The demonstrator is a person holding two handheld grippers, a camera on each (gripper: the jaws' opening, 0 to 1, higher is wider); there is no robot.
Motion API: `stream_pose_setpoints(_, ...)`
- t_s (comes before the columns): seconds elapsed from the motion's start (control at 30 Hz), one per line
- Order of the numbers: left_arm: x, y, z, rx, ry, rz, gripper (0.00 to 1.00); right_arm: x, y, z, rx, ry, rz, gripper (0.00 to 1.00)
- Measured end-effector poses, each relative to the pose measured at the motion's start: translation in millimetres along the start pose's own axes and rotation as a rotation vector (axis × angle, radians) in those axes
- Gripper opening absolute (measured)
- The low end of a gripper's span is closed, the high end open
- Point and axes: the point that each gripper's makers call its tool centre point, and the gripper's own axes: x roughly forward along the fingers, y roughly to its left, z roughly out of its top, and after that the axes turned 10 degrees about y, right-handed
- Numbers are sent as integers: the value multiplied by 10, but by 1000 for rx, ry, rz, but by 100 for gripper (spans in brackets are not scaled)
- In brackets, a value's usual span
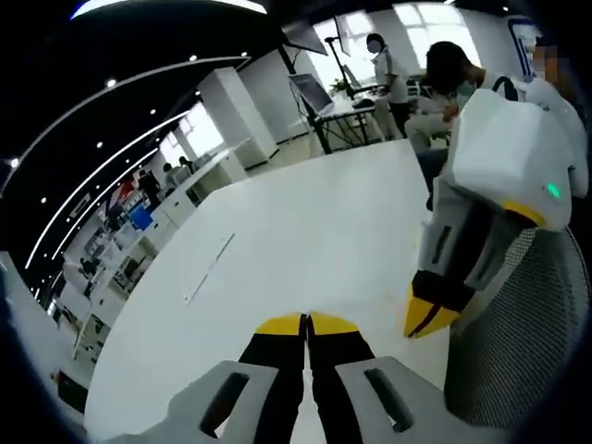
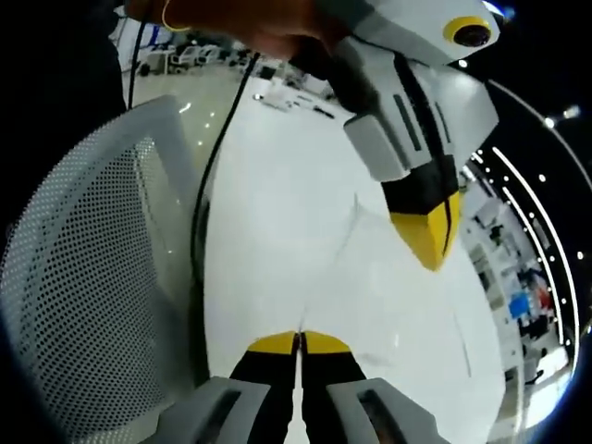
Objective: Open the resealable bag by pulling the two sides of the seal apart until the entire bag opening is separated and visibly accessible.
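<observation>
Closed above the white table (image 1: 305,213), my yellow-tipped left gripper (image 1: 305,326) and right gripper (image 2: 298,344) should pinch the seal lips of the faint clear plastic bag (image 1: 208,268) (flimsy, slippery, I judge).

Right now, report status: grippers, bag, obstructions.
Left hand-held gripper shut, empty, over white table. Right hand-held gripper shut, empty. Clear bag flat on table, untouched. Mesh chair back alongside table.

The right gripper (image 2: 298,343) rises at 6 o'clock, its yellow-tipped jaws pressed together above the white bench (image 2: 277,222). The left gripper (image 2: 427,227) enters from 1 o'clock, jaws closed and pointing down. A white mesh chair back (image 2: 88,277) stands at 9 o'clock, a black cable (image 2: 199,222) running beside it.
</observation>
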Motion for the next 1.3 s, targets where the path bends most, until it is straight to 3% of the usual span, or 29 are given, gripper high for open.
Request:
stream_pose_setpoints(0.1, -15, 22, 49, 15, -5, 13, 0, -18, -41, 13, 40, -18, -2, 0)
stream_pose_setpoints(0.2, -24, 37, 50, 29, 1, 23, 0, -42, -78, 21, 139, -65, 10, 0)
stream_pose_setpoints(0.3, -19, 32, 15, 29, 7, 23, 0, -60, -96, -8, 138, -63, 4, 0)
stream_pose_setpoints(0.53, 84, -175, -232, 78, 77, -24, 0, -83, -66, 23, 249, -124, 25, 0)
stream_pose_setpoints(0.73, 184, -356, -475, 78, 128, -80, 0, -72, -23, 11, 301, -128, 38, 5)
stream_pose_setpoints(0.93, 261, -529, -618, 74, 159, -118, 0, -121, -83, 105, 390, -185, 36, 8)
stream_pose_setpoints(1.3, 294, -689, -872, 132, 204, -148, 0, -273, -39, -21, 457, -178, 27, 11)
